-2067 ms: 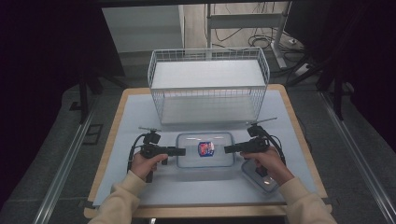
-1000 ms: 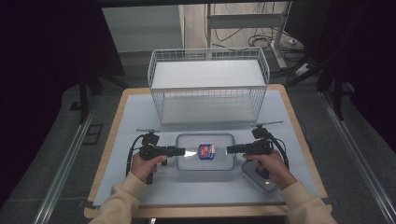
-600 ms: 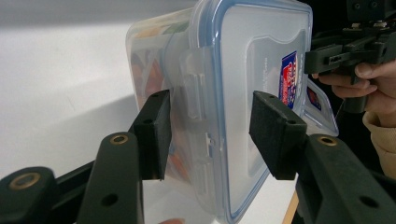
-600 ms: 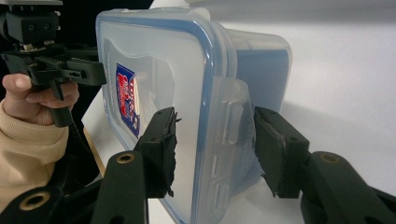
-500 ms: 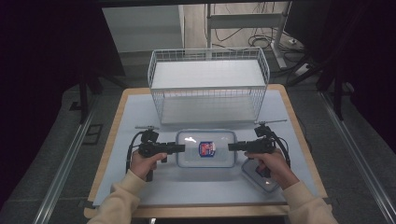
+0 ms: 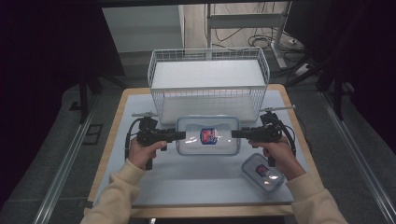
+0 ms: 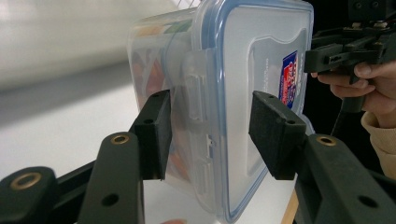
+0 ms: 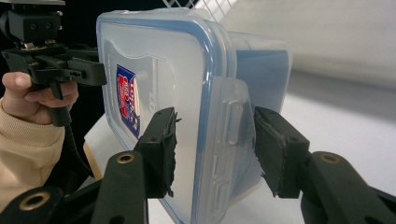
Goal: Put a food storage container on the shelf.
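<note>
You've got the clear lidded container [image 6: 208, 136] pinned between both tools right in the middle of the high view, just below the white wire basket [image 6: 208, 81] that stands at the far end of the worktop [image 6: 196, 186]. Your left gripper [image 6: 180, 136] comes in from the left of the frame and bites the container's left end; your right gripper [image 6: 236, 134] comes in from the right and takes the other end.

In the left gripper view, the container [image 7: 224, 93] stands on edge, blue-rimmed lid to the right, and your left gripper [image 7: 210, 126] is clamped over the side latch, one pad on the body, the other on the lid face. Upper right of that frame, your other hand and its tool hold the far end.

In the right gripper view, same story mirrored: the container [image 8: 187, 102] fills the centre, lid with its red and blue label to the left, and your right gripper [image 8: 215, 140] straddles the latch tab, pads pressed on lid and body. The left hand [image 8: 37, 95], in a cream sleeve, sits at the left edge.

Lower right in the high view, a smaller lidded container [image 6: 263, 171] lies on the worktop, just beside your right hand [image 6: 278, 151].
</note>
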Motion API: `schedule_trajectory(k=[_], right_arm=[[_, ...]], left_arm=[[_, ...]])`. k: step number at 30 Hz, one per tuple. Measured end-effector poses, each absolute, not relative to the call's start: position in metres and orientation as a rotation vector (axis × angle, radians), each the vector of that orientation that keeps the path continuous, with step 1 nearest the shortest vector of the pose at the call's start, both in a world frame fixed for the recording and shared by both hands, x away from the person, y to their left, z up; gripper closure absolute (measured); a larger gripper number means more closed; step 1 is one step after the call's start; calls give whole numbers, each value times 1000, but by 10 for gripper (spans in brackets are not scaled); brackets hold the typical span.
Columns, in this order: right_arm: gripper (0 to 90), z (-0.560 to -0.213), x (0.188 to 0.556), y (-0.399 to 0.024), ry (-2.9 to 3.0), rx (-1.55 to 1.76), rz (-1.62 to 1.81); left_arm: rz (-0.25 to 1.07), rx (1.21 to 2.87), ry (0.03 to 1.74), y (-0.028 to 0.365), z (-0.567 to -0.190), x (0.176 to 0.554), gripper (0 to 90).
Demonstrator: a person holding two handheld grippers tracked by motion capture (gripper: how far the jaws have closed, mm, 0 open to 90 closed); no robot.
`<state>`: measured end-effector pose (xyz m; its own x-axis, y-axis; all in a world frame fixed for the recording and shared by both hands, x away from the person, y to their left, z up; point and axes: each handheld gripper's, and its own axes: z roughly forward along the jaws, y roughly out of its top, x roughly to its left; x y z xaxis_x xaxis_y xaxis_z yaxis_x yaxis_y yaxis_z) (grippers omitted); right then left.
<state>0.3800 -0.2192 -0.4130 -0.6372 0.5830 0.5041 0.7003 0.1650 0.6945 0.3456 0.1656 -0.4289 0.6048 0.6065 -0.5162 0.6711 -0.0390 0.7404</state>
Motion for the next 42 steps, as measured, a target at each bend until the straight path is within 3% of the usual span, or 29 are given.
schedule_trajectory(k=[15,28,42], right_arm=[[505,-347,404,-225,-2354,-1234,-1639],[504,-308,437,-219,-2381,-1213,-1696],[505,-280,490,-216,-2356,-1228,-1677]], left_arm=[[25,1734,974,160,-357,380,504],[65,1729,942,166,-323,412,503],[51,1744,961,171,-289,470,501]])
